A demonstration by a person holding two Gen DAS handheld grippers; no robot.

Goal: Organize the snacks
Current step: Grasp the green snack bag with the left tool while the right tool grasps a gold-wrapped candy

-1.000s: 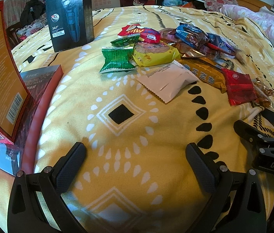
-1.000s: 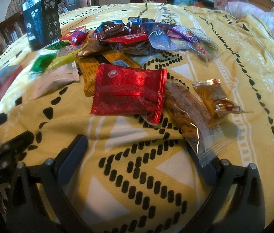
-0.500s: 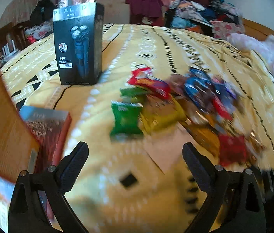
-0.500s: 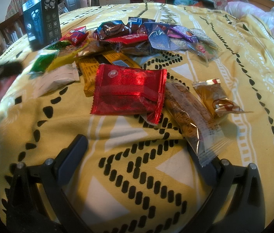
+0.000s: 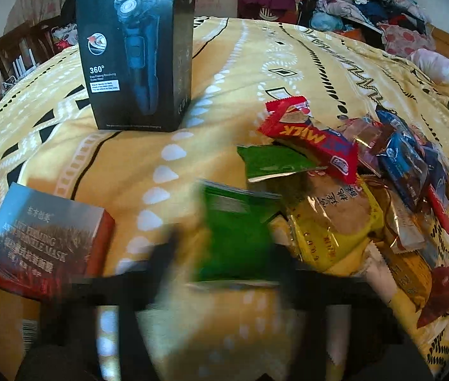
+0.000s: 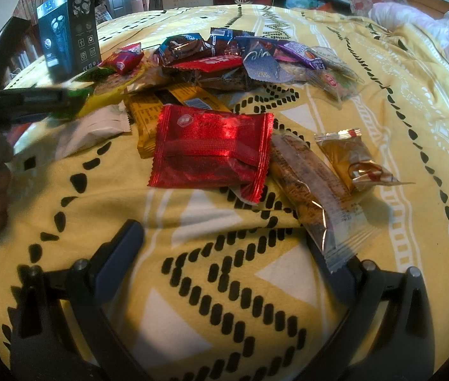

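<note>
A heap of snack packets lies on the yellow patterned bedspread (image 5: pixel 192 158). My left gripper (image 5: pixel 224 254) is blurred and its jaws are closing around a green snack packet (image 5: pixel 237 238) at the heap's near left edge; the packet is between them, with a sliver of yellow cloth showing beside the left finger (image 5: pixel 164 250). Behind it lie another green packet (image 5: pixel 272 162), a red MILK packet (image 5: pixel 313 139) and a yellow packet (image 5: pixel 335 222). My right gripper (image 6: pixel 224 254) stands open and empty over the cloth, just short of a red foil packet (image 6: pixel 211 149). A long brown bar (image 6: pixel 307 184) drapes its clear end over the right finger (image 6: pixel 329 254).
A black shaver box (image 5: pixel 135 47) stands upright behind the heap at the left. A red and grey mask box (image 5: pixel 46 241) lies at the near left. A small gold packet (image 6: pixel 351 155) lies apart at the right. Clothes (image 5: pixel 367 3) are piled past the bed's far edge.
The left gripper has travelled forward to the heap and its wide jaws have narrowed around the green packet. The right gripper has kept still.
</note>
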